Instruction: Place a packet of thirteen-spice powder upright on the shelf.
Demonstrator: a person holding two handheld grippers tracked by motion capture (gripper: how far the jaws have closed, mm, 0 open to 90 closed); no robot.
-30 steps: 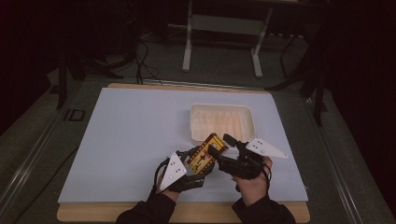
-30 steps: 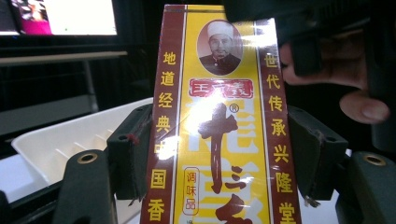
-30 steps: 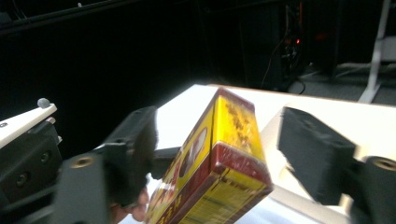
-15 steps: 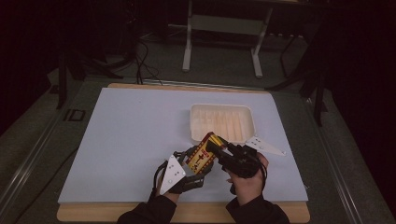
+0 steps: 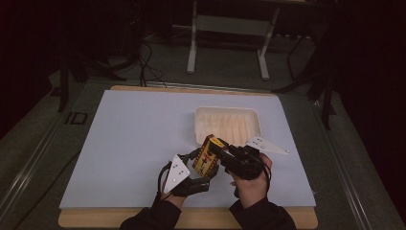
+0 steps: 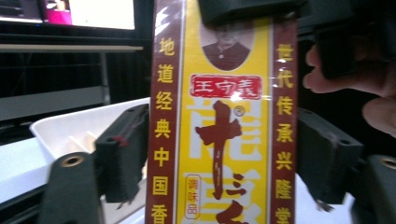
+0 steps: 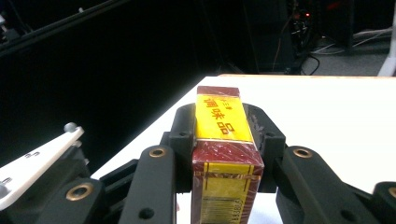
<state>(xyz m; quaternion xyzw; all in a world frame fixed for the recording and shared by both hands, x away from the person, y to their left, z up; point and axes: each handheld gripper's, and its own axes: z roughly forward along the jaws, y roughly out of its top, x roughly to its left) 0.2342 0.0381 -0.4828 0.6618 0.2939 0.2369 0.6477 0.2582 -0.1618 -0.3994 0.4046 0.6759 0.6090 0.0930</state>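
A yellow and dark-red seasoning box (image 5: 207, 155) is held above the near edge of the white counter (image 5: 124, 139), just in front of the white tray (image 5: 227, 125), tilted with its top leaning away toward the tray. In the high view the left gripper (image 5: 194, 167) reaches up to it from the lower left and the right gripper (image 5: 224, 152) meets its upper end from the right.

In the left gripper view the box (image 6: 219, 116) stands upright between the two black fingers (image 6: 123, 149), its printed face toward the camera. Each pad sits close against a side, so the left fingers are clenched on the box's lower part. A bare hand (image 6: 369, 79) shows at the far right, by the dark body of the other gripper.

In the right gripper view the box (image 7: 223, 140) lies lengthwise between the fingers (image 7: 180, 140), barcode end nearest the camera. Both pads press its sides: the right fingers grasp it too.

Compared with half a second ago, the right gripper has shifted slightly toward the box and closed in on its top end. The box itself has barely moved.
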